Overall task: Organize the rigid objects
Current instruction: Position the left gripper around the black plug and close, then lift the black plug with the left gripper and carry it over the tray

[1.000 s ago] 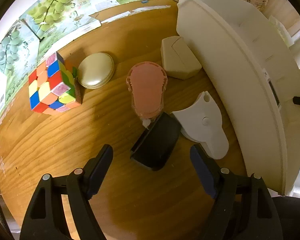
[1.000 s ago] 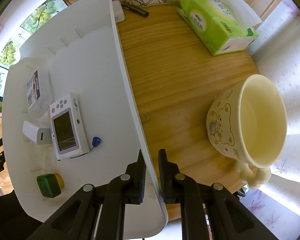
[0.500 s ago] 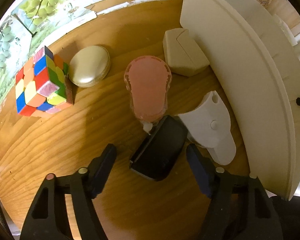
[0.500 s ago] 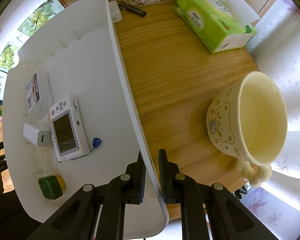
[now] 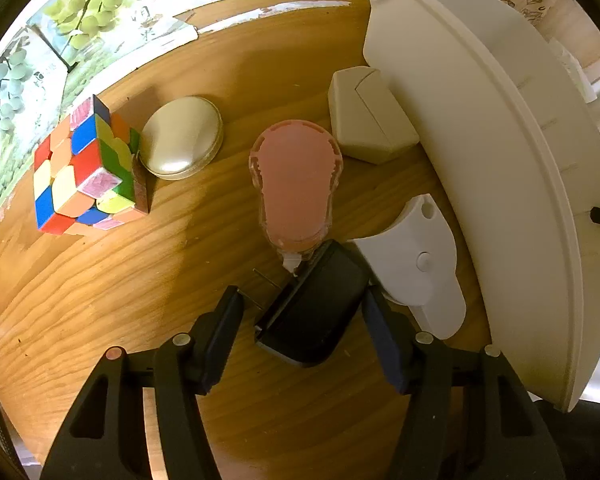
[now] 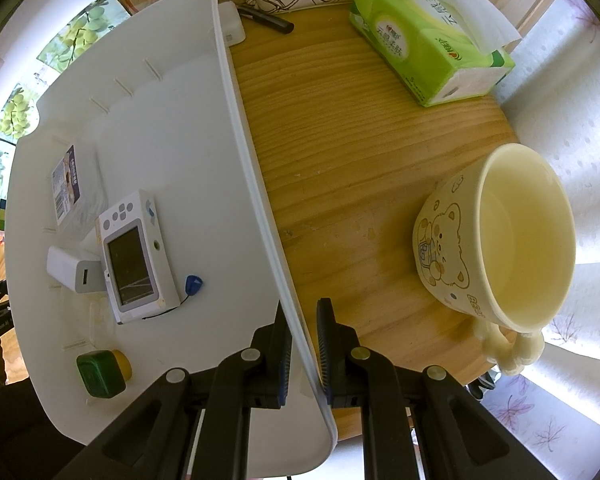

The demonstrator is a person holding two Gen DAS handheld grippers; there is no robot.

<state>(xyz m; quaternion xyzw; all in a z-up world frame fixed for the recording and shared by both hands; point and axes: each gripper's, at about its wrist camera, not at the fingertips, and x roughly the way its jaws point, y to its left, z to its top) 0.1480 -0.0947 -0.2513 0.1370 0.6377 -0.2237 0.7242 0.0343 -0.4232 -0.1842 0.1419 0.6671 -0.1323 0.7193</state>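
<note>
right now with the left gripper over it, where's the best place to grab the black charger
Grip the black charger across its two long flat sides, coming straight down from above as the left gripper already straddles it. Its prongs stick out toward the left finger, and the pink tape dispenser touches its far end, so stay mid-body.

My left gripper (image 5: 302, 316) hangs low over the wood with its jaws spread wide, one finger on either side of the black charger (image 5: 314, 308), neither pad pressing it. My right gripper (image 6: 302, 340) points forward with its jaws drawn in narrow, clamped across the rim of the white tray (image 6: 256, 184), one finger inside the wall and one outside.
</note>
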